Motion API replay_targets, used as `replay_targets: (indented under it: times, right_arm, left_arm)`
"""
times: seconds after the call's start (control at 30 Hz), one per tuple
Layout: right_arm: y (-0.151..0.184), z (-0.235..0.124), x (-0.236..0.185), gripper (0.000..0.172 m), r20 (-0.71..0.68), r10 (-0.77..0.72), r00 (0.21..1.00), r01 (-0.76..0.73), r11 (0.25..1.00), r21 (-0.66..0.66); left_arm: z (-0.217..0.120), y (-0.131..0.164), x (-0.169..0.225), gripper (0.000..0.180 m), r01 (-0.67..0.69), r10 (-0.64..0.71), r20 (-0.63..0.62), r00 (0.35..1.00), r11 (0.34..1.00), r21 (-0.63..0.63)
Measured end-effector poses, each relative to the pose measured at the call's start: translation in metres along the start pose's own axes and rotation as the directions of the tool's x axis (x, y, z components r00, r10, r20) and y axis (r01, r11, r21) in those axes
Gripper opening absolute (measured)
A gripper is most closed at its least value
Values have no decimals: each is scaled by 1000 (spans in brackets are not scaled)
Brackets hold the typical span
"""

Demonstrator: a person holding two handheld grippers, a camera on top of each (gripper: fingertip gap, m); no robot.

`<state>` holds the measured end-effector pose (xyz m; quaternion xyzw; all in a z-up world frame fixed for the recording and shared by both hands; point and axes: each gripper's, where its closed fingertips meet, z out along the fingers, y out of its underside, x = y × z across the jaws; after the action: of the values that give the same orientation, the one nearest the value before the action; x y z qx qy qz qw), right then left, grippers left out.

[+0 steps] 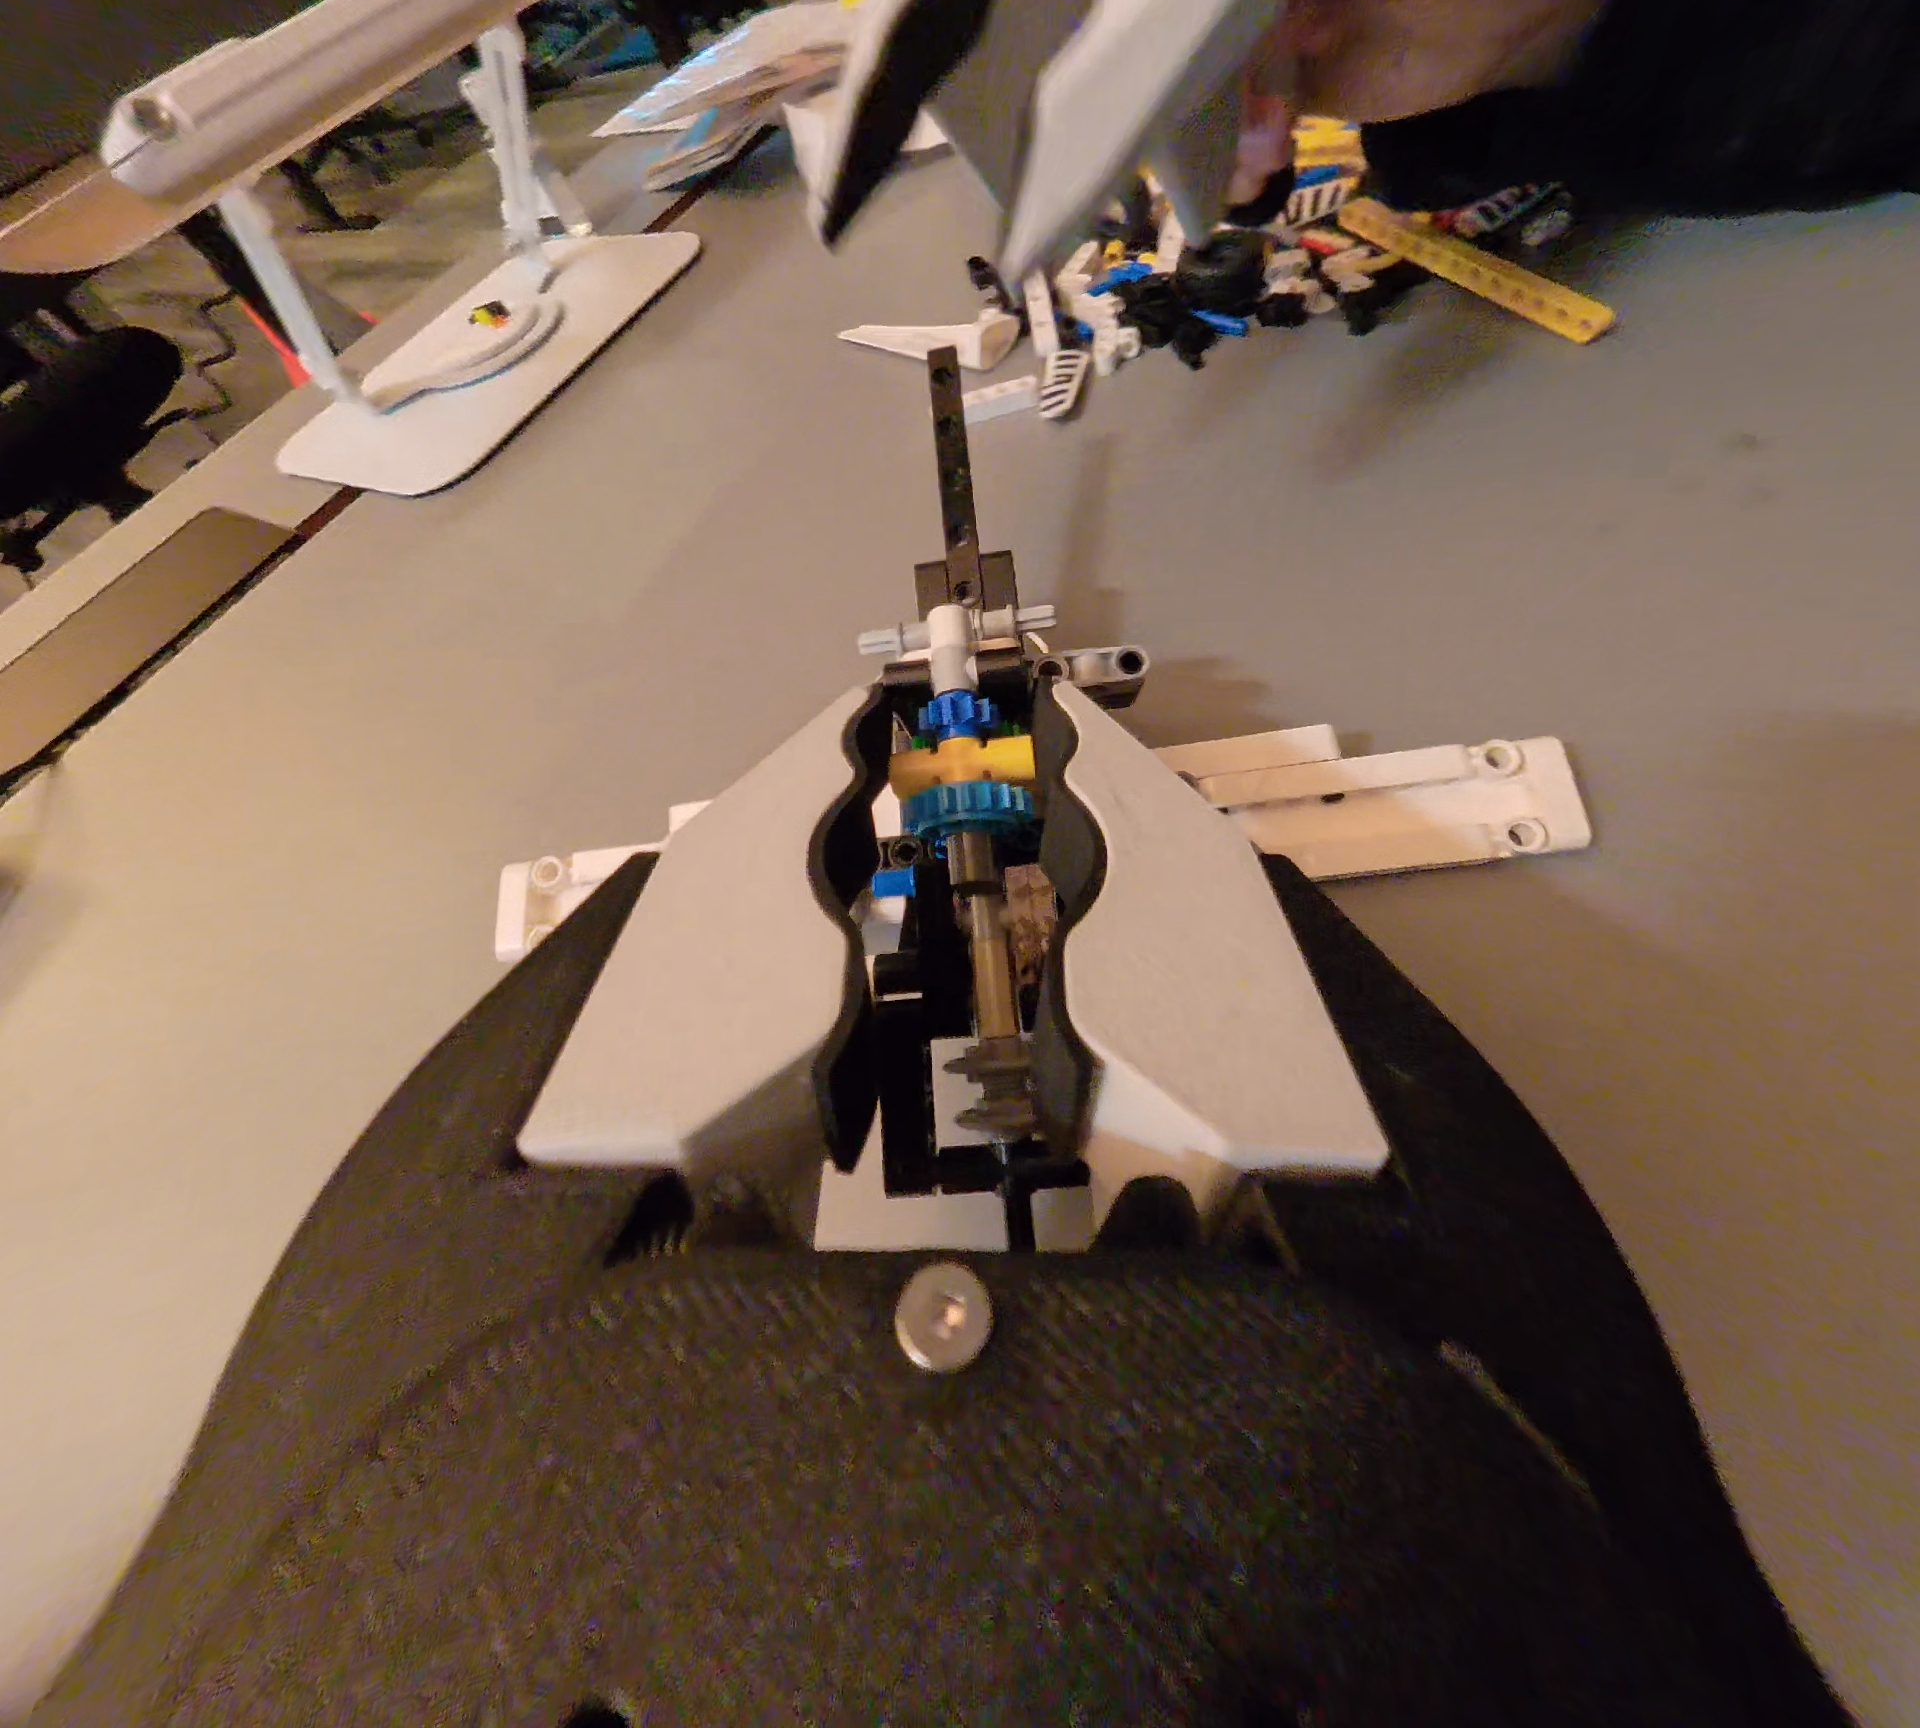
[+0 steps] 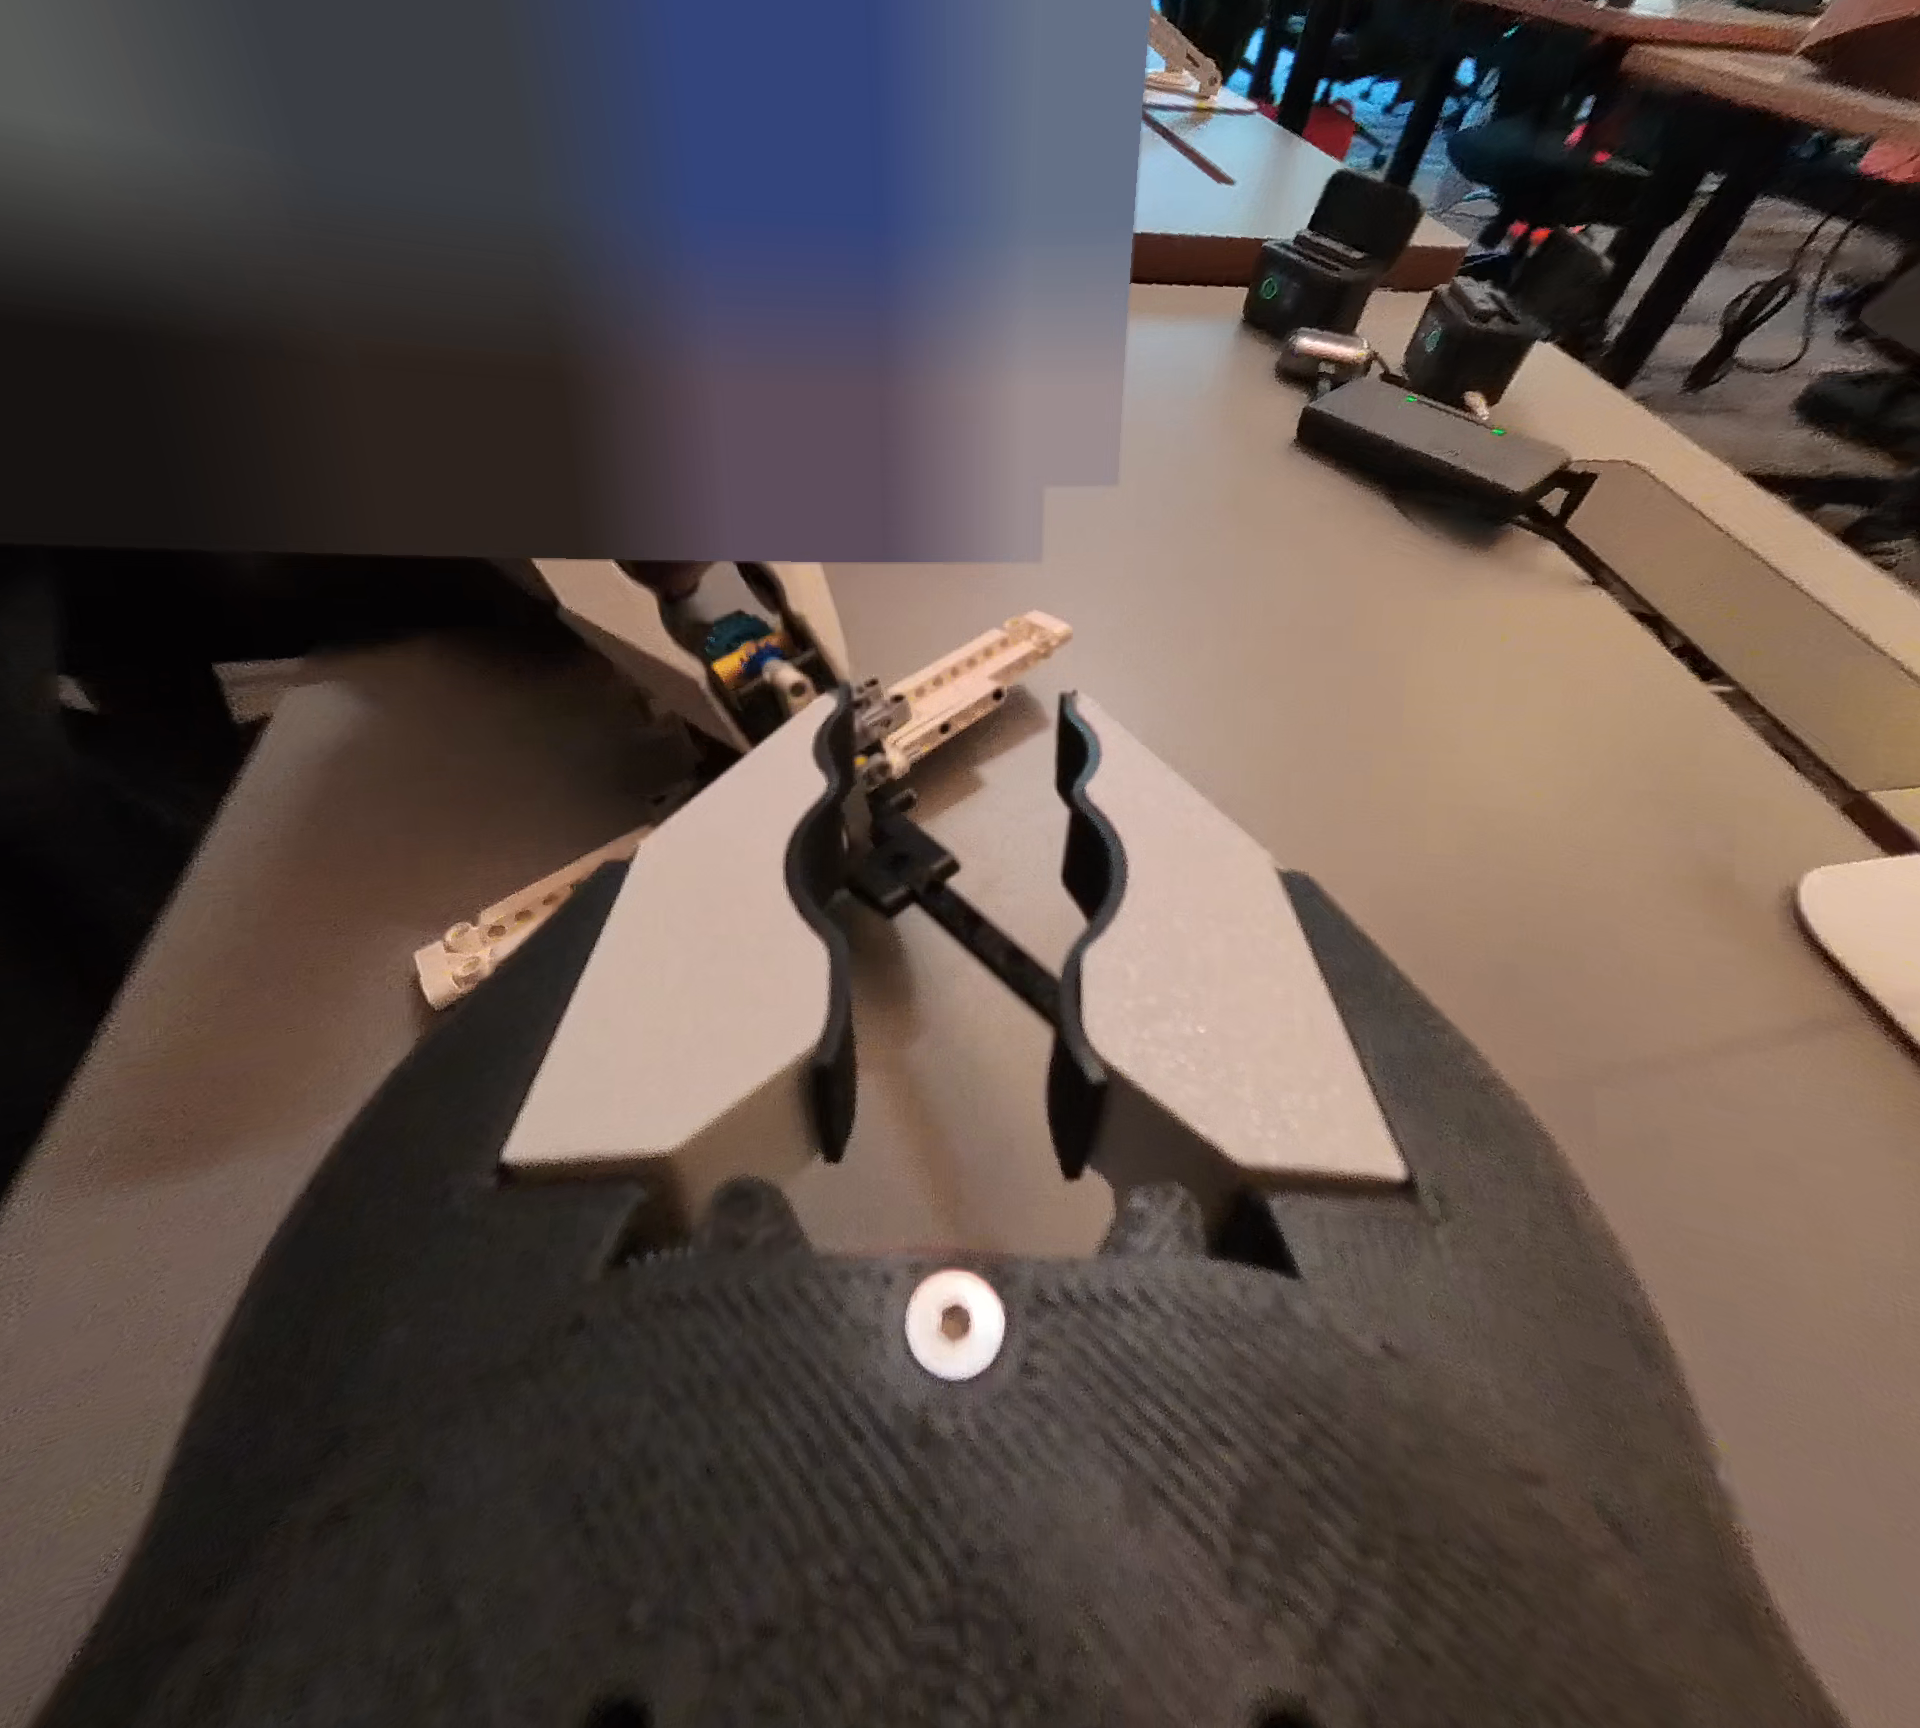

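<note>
Two grippers work over one grey bench (image 1: 416,847). The left gripper (image 1: 961,702) has its fingers (image 1: 1132,847) drawn in narrow around a toy-brick gear assembly (image 1: 966,785), their black wavy pads pressing its sides: a yellow block, a dark blue pinion and a lighter blue gear sit on a grey shaft between them, with a grey worm gear farther back toward the gripper body. Ahead of the fingertips a white connector with a pale grey cross axle caps the assembly, and a black perforated beam (image 1: 951,452) runs on from it across the bench. Under the assembly a long white beam (image 1: 1455,795) lies crosswise, flat on the surface.

The right gripper (image 2: 956,722) has its fingers (image 2: 1164,951) spread wide and grips nothing; it hangs above the black beam's far end, and in its own view that beam passes beneath the gap at a slant, with the black bracket close by the left pad.

Farther out, a heap of loose bricks (image 1: 1226,276) in black, white, blue and yellow lies on the bench, a long yellow beam (image 1: 1475,270) at its edge. A white stand with a silver tube (image 1: 343,57) rises at the bench's side. Black chargers and a flat black box (image 2: 1423,442) sit near the far edge.
</note>
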<state>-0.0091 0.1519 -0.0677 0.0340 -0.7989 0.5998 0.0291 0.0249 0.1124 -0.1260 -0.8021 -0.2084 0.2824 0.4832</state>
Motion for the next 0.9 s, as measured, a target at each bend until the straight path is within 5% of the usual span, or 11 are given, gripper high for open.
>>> replay_targets:
  times: [0.17,0.37,0.67,0.9]
  right_arm:
    - [42,29,-18,45,8,-116,993,116,970,-215]
    - [56,40,-25,24,-20,-303,953,287,919,-270]
    - [68,43,-36,0,58,-195,979,204,933,-297]
    - [64,25,-44,0,158,-144,977,189,927,-324]
  left_arm:
    - [0,1,-2,25,-4,4,16,1000,1000,-5]
    - [0,0,1,25,-15,15,7,1000,1000,1]
    - [2,1,1,25,-21,21,11,1000,1000,-9]
    - [1,2,-3,25,-17,18,28,999,1000,-14]
